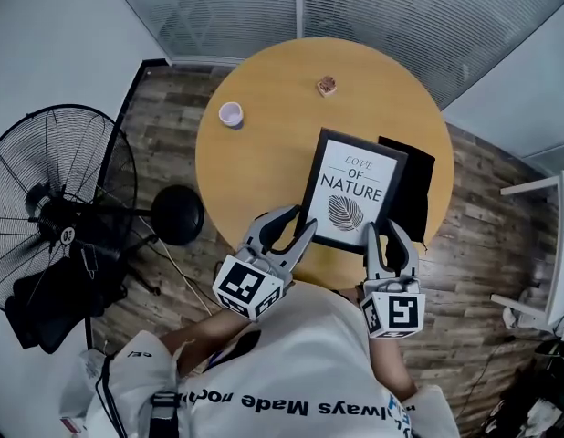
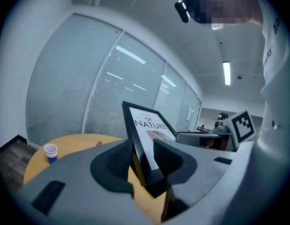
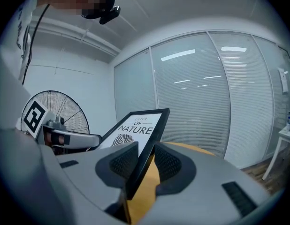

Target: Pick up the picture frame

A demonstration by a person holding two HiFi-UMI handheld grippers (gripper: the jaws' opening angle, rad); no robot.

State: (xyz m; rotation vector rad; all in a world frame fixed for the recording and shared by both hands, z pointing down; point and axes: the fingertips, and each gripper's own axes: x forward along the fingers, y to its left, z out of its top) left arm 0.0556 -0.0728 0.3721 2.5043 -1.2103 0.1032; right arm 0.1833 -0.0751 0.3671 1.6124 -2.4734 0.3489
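Far out to the left of the left gripper [image 1: 297, 222]: a standing fan [image 1: 58, 190] on the wood floor, well apart from the round table [image 1: 255, 167].

Ahead of the left gripper and off to its left: a small cup [image 1: 231, 114] on the tabletop, also seen in the left gripper view [image 2: 50, 151].

Left gripper: jaws clamped on the picture frame [image 1: 353, 190] at its near left corner, one pad on the printed face, one on the back [image 2: 146, 131].

Frame: black border, white print reading "LOVE OF NATURE" with a leaf. It spans between the two grippers and tilts up and away from them over the near side of the table. Cannot tell whether its far edge touches the tabletop.

Beyond the frame, further ahead: a small brown object [image 1: 327, 85] on the table.

Right gripper [image 1: 382, 235]: jaws pinched on the frame's near right edge [image 3: 139, 134].

Just right of the frame, ahead of the right gripper: a flat black item [image 1: 415, 188] on the table, partly behind the frame.
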